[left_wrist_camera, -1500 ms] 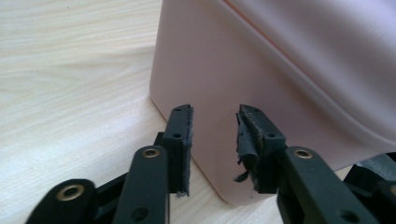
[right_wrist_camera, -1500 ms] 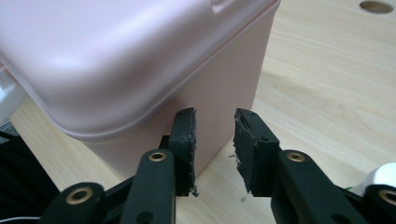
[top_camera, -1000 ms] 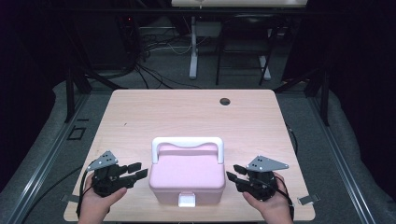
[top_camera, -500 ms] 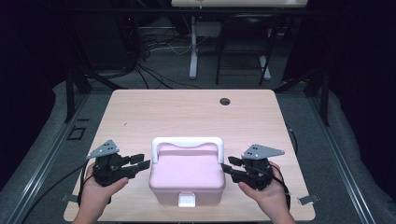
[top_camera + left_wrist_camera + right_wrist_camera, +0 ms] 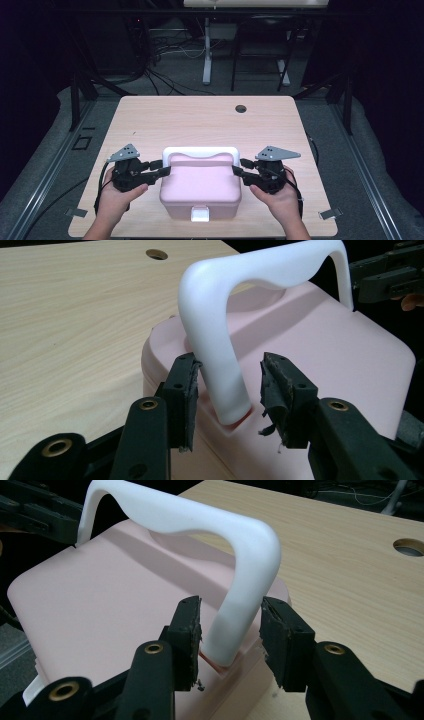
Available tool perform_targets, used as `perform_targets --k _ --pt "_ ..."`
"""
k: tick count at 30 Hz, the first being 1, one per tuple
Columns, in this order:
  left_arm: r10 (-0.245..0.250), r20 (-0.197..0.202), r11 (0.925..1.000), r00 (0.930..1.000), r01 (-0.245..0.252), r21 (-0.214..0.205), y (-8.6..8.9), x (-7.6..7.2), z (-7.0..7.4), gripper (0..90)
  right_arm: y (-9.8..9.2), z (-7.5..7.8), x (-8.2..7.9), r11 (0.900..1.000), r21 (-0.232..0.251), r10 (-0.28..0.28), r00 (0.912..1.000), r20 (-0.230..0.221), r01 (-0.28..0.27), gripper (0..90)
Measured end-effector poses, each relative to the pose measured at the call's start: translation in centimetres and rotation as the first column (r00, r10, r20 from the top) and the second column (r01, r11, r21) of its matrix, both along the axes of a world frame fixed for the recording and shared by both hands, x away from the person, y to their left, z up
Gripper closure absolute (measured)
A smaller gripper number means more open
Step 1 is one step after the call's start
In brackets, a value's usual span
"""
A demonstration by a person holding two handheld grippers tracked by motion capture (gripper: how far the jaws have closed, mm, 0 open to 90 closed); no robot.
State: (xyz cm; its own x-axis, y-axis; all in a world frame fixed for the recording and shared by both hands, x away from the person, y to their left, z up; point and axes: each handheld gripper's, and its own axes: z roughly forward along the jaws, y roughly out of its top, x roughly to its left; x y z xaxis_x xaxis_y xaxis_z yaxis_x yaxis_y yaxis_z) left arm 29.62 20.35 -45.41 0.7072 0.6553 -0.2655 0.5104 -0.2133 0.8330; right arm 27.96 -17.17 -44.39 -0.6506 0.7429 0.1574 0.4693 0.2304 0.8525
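Observation:
A pink box (image 5: 200,190) with a white handle (image 5: 200,151) sits near the table's front edge. My left gripper (image 5: 162,167) is at the handle's left end. In the left gripper view its jaws (image 5: 227,385) stand open astride that leg of the handle (image 5: 220,360), with a gap at the right pad (image 5: 275,390). My right gripper (image 5: 239,167) is at the handle's right end. Its jaws (image 5: 230,625) have just been opening and straddle the other leg (image 5: 235,620), which stands close to both pads. The handle is upright over the lid (image 5: 100,610).
The light wooden table (image 5: 200,120) stretches away behind the box, with a round cable hole (image 5: 241,108) near its far edge. A white latch (image 5: 201,215) sits on the box's front. Dark floor, cables and desk legs lie beyond the table.
Both hands have moved forward and slightly up along the box's sides, bringing the jaws from the box's flanks to the two ends of the handle.

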Motion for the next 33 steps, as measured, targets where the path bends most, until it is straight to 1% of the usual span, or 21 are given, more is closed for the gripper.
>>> perform_targets --k 2,3,5,8,12,13,15,17,18,20,25,28,33 --pt "-0.001 0.001 1.0000 1.0000 0.001 -0.003 0.0 0.0 -0.1 59.3 0.0 -0.2 0.1 1.0000 0.002 -0.006 1.0000 0.001 0.006 59.9" --pt "-0.002 0.008 1.0000 1.0000 0.002 -0.001 0.0 0.0 -0.2 59.8 0.1 -0.6 0.2 0.9999 0.011 -0.004 1.0000 -0.008 0.005 60.3" --pt "-0.006 -0.005 1.0000 1.0000 0.006 0.000 0.0 0.1 -0.3 61.4 0.1 -0.8 0.3 0.9996 0.027 0.000 0.9998 -0.020 0.001 61.1" --pt "0.003 -0.005 0.9999 1.0000 -0.003 -0.010 -0.2 0.0 -0.4 61.9 0.3 -1.0 0.4 0.9994 0.035 -0.003 0.9997 -0.023 0.003 62.6" --pt "0.007 0.002 1.0000 1.0000 -0.007 -0.006 -0.1 -0.1 -0.4 63.9 0.2 -1.0 0.4 0.9993 0.036 -0.008 0.9998 -0.020 0.009 65.1" --pt "0.009 0.011 1.0000 0.9999 -0.009 -0.003 0.0 -0.2 -0.4 66.8 0.2 -1.1 0.2 0.9994 0.035 -0.005 0.9998 -0.018 0.006 67.1" --pt "0.004 0.017 1.0000 0.9998 -0.004 0.002 0.0 -0.3 -0.4 68.6 0.2 -1.1 0.0 0.9994 0.034 0.001 1.0000 -0.007 -0.001 68.4" --pt "0.007 0.017 1.0000 0.9998 -0.007 0.001 0.0 -0.4 -0.3 69.7 0.3 -1.1 -0.1 0.9998 0.022 0.005 1.0000 0.009 -0.005 69.3" --pt "0.002 0.020 0.9999 0.9998 -0.003 0.013 0.0 -0.5 -0.3 70.2 0.3 -1.1 -0.2 0.9998 0.020 0.005 0.9999 0.012 -0.005 69.7" --pt "0.008 0.023 0.9999 0.9997 -0.009 0.009 0.0 -0.6 -0.3 71.1 0.4 -1.1 -0.3 0.9998 0.019 0.004 0.9999 0.015 -0.004 70.4" --pt "0.010 0.022 0.9999 0.9997 -0.010 -0.008 0.1 -0.9 -0.3 72.7 0.4 -1.1 -0.5 0.9998 0.020 0.005 0.9998 0.017 -0.006 72.1" --pt "0.005 0.029 1.0000 0.9996 -0.006 0.005 0.1 -1.0 -0.2 73.3 0.4 -1.0 -0.5 0.9997 0.023 0.008 0.9998 0.016 -0.009 72.7" --pt "0.012 0.025 0.9999 0.9996 -0.012 0.002 0.2 -1.1 -0.2 73.3 0.5 -1.0 -0.6 0.9995 0.029 0.009 0.9999 0.009 -0.010 73.3"
